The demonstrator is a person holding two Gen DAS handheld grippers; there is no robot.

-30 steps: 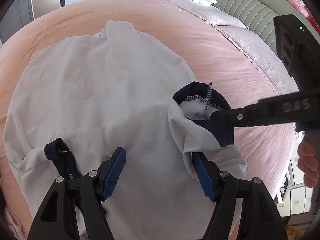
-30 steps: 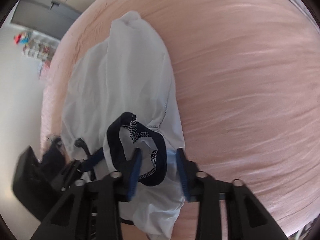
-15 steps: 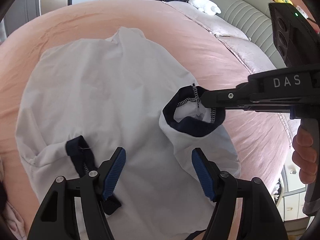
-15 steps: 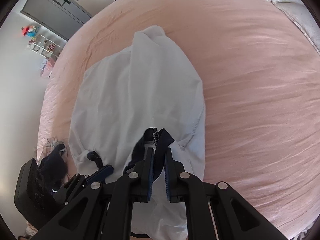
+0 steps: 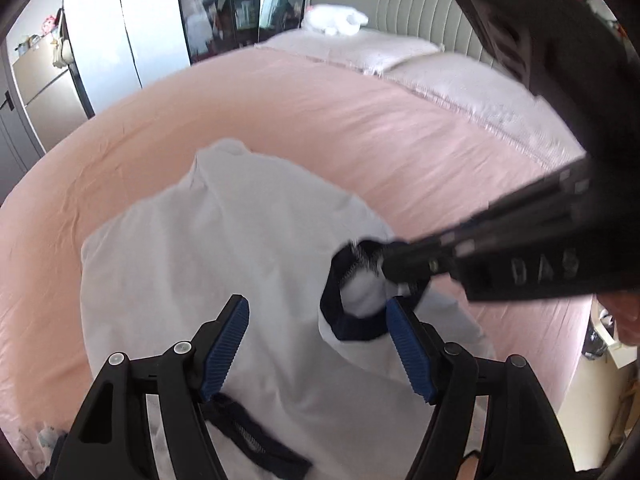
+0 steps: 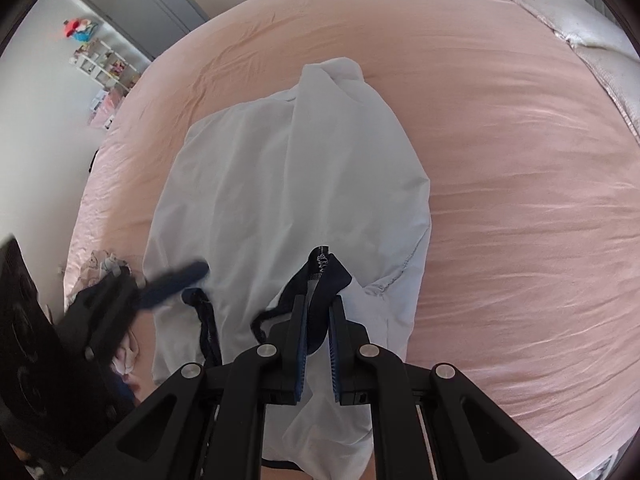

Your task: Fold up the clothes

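A white T-shirt (image 5: 208, 264) (image 6: 288, 184) with navy sleeve cuffs lies spread on the pink bed. My right gripper (image 6: 318, 312) is shut on the navy cuff (image 6: 324, 280) of one sleeve and holds it lifted off the shirt. In the left wrist view that same cuff (image 5: 352, 308) hangs from the right gripper's tip (image 5: 404, 268). My left gripper (image 5: 316, 320) is open above the shirt's near part, its blue fingers (image 5: 226, 340) wide apart with nothing between them. The other navy cuff (image 5: 256, 440) lies flat under the left gripper.
The pink bedsheet (image 6: 520, 200) stretches around the shirt. Pillows (image 5: 400, 52) and a padded headboard (image 5: 400, 0) are at the far end. Grey wardrobes (image 5: 36, 92) stand beyond the bed, and other clothing (image 6: 104, 260) lies at the bed's near left edge.
My right gripper closed on the navy cuff and lifted the sleeve higher. Both cameras rose and pulled back, so the shirt looks smaller. The left gripper stayed open.
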